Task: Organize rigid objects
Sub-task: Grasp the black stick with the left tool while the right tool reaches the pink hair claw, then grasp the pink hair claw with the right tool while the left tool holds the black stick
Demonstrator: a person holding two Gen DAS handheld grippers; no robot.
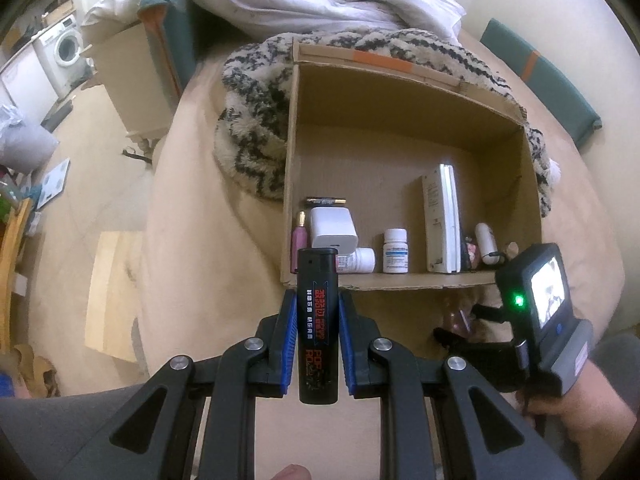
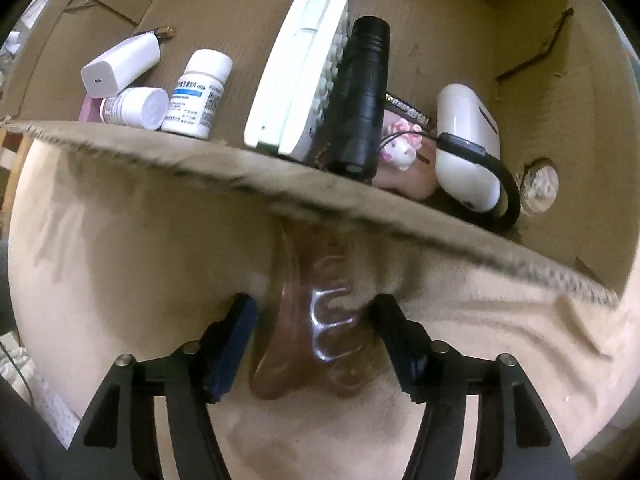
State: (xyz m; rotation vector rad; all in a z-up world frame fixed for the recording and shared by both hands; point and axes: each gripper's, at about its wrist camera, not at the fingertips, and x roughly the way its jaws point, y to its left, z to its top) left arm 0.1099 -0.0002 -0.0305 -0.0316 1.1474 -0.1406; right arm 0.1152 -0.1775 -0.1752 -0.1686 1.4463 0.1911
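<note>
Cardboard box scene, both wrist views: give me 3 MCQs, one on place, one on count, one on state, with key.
1. Where does the translucent brown plastic hair claw clip lie?
A. inside the box
B. on the beige bedcover outside the box's front wall
C. on the floor

2. How many white pill bottles are in the open brown cardboard box?
A. one
B. two
C. four

3. What is the left gripper doing?
A. shut on the black cylindrical lighter with red lettering
B. open and empty
C. shut on the charger

Key: 1 B, the clip rests on the cover between the right gripper's open fingers, below the box wall. 2 B, one bottle lies on its side, one stands. 3 A, both blue pads press the lighter's sides.
</note>
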